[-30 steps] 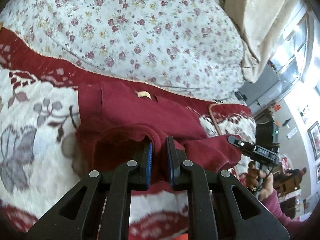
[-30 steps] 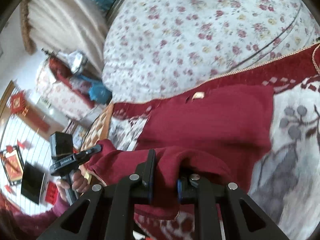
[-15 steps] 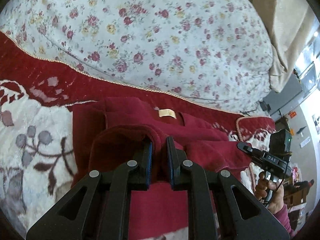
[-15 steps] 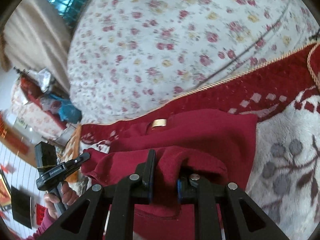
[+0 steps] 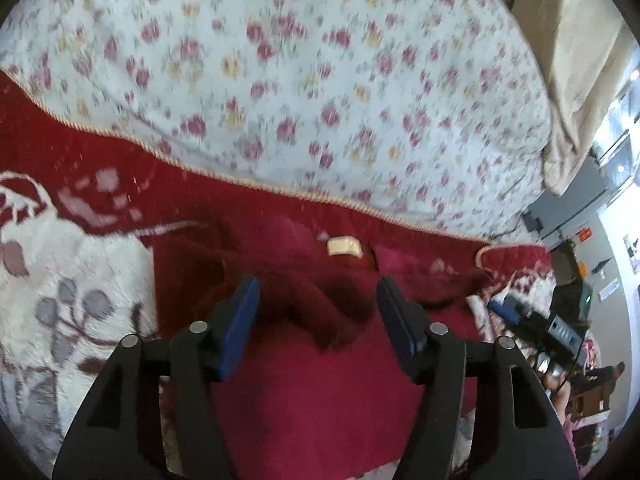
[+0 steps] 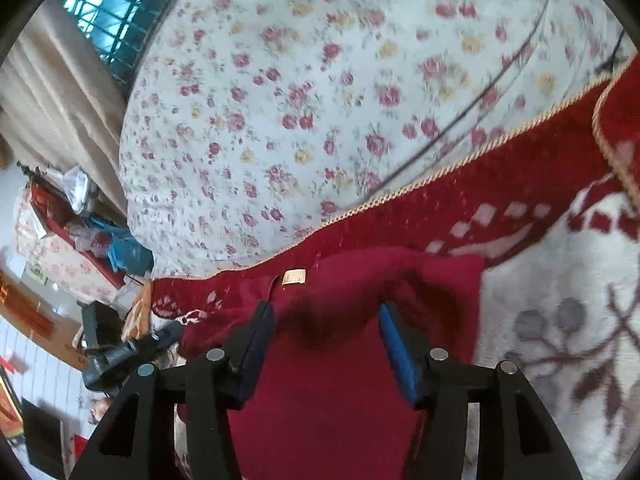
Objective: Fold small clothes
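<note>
With both sets of jaws spread wide, I'm gripping nothing. My left gripper (image 5: 318, 308) hangs over the folded dark-red knit garment (image 5: 304, 392), a raised fold of it between the blue pads but touching neither. My right gripper (image 6: 326, 340) is also over the cloth. The cream neck label (image 6: 294, 276) lies just ahead. Beyond is the floral white quilt (image 6: 340, 100); the red-and-white plush blanket (image 6: 560, 300) lies underneath.
</note>
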